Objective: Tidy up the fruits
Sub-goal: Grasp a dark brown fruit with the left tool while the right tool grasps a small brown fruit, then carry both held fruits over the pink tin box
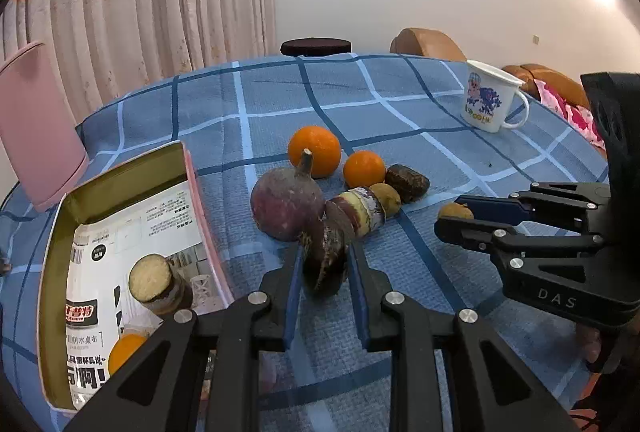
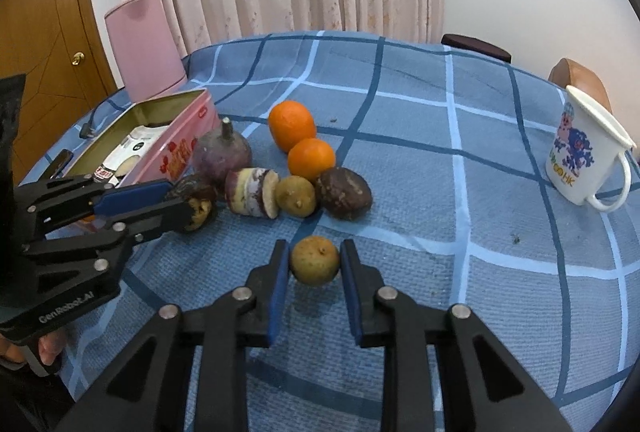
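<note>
The left tongs (image 1: 325,274) clamp a dark purple piece (image 1: 325,264); the right tongs (image 2: 314,264) clamp a small brown fruit (image 2: 315,261). Lift both straight up, then carry them to the tin (image 1: 56,232) left of the left tongs.

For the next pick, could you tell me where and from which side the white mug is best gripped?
Grip the mug by its rim and wall on the side away from the handle, coming from above. It stands upright with its mouth open, and the handle points to the right in the right wrist view, so the left wall is clear.
</note>
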`<action>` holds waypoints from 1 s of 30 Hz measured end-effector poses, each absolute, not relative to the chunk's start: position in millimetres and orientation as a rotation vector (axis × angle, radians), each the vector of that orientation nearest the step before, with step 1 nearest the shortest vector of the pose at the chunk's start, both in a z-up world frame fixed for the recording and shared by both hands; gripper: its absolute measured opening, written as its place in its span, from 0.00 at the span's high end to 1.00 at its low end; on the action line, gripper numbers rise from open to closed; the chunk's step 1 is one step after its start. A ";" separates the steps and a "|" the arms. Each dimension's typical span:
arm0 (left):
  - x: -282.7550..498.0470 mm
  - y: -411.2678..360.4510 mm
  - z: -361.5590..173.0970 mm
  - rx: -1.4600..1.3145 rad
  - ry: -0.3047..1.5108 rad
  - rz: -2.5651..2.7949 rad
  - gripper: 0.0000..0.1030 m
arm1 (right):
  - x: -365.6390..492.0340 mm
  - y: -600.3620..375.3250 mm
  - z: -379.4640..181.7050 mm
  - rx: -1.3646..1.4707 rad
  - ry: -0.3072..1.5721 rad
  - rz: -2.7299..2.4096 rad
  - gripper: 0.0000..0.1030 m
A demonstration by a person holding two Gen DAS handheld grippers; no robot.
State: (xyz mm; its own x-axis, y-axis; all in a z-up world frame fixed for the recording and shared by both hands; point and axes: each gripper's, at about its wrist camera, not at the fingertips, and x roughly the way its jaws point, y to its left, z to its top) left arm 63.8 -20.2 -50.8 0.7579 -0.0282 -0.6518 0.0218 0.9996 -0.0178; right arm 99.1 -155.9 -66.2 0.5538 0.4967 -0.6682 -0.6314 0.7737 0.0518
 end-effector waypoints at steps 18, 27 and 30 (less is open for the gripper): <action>48.4 -21.0 -42.2 -0.036 0.666 -0.067 0.78 | 94.7 -164.1 -59.9 -0.178 0.661 0.669 0.73; 42.0 -11.5 -31.8 -0.062 0.624 -0.063 0.78 | 86.8 -163.0 -55.4 -0.170 0.622 0.693 0.73; 39.6 -8.1 -28.0 -0.066 0.606 -0.053 0.78 | 84.0 -159.6 -51.8 -0.165 0.600 0.705 0.73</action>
